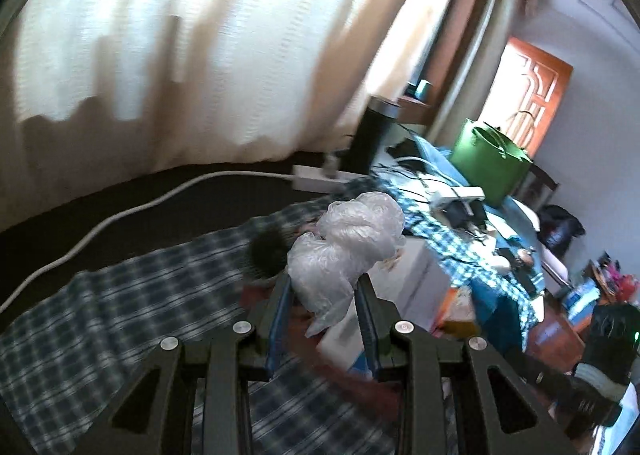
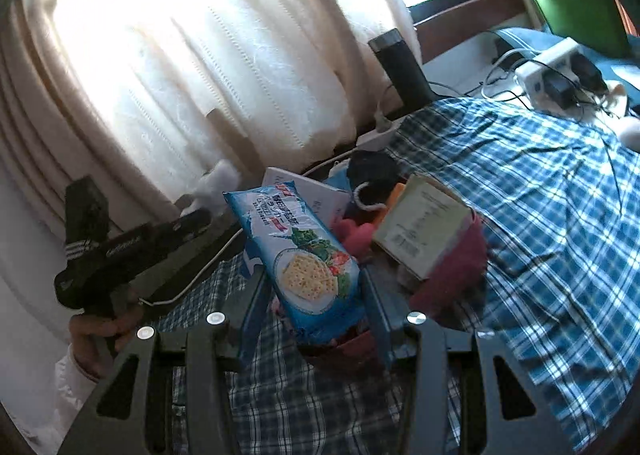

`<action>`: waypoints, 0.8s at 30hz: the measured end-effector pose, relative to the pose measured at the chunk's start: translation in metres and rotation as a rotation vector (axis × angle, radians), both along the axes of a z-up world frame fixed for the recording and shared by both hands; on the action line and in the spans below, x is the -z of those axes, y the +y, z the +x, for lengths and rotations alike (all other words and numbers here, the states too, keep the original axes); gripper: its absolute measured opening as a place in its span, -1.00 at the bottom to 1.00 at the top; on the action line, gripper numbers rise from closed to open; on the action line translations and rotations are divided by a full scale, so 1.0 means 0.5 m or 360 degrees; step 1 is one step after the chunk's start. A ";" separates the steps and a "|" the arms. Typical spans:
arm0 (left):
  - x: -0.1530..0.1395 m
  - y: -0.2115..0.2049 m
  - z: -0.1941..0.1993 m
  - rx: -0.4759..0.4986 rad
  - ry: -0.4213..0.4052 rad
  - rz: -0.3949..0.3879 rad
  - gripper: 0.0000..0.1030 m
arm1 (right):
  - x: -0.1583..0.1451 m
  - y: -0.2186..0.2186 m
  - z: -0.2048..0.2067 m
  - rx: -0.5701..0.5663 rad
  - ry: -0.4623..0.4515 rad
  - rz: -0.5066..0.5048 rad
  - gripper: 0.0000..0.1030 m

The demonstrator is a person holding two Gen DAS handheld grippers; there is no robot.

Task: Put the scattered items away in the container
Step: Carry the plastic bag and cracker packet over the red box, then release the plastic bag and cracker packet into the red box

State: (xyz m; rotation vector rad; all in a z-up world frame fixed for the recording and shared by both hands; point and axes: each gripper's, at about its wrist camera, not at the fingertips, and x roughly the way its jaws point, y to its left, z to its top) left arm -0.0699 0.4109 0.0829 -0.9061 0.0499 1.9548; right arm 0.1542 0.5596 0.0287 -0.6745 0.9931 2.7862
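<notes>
Now your left gripper (image 1: 323,282) is pinching a plastic bag (image 1: 347,239), while your right gripper (image 2: 314,280) is gripping a cracker packet (image 2: 300,255) before the basket (image 2: 452,279).

Motion blur is smearing the checked cloth (image 1: 120,295). The cracker packet (image 2: 308,255) is hiding the pink container's (image 2: 452,275) near rim.

Sunlit white curtains (image 2: 208,55) cover a window behind a bed spread with blue checked cloth (image 2: 540,195); an orange door (image 1: 532,95) stands open.
</notes>
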 end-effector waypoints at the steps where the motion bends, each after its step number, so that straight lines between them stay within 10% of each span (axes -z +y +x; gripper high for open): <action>1: 0.006 0.017 -0.004 0.0006 -0.0017 -0.0006 -0.35 | 0.002 0.006 0.003 0.0005 0.0009 -0.0016 -0.02; 11: 0.085 0.052 -0.048 -0.0019 -0.0226 -0.0096 0.00 | 0.040 0.028 -0.003 0.0125 0.0027 -0.0213 -0.02; 24: 0.030 -0.032 0.025 -0.0009 0.0101 -0.0125 0.14 | 0.058 -0.039 -0.065 0.0380 -0.0279 0.0145 0.03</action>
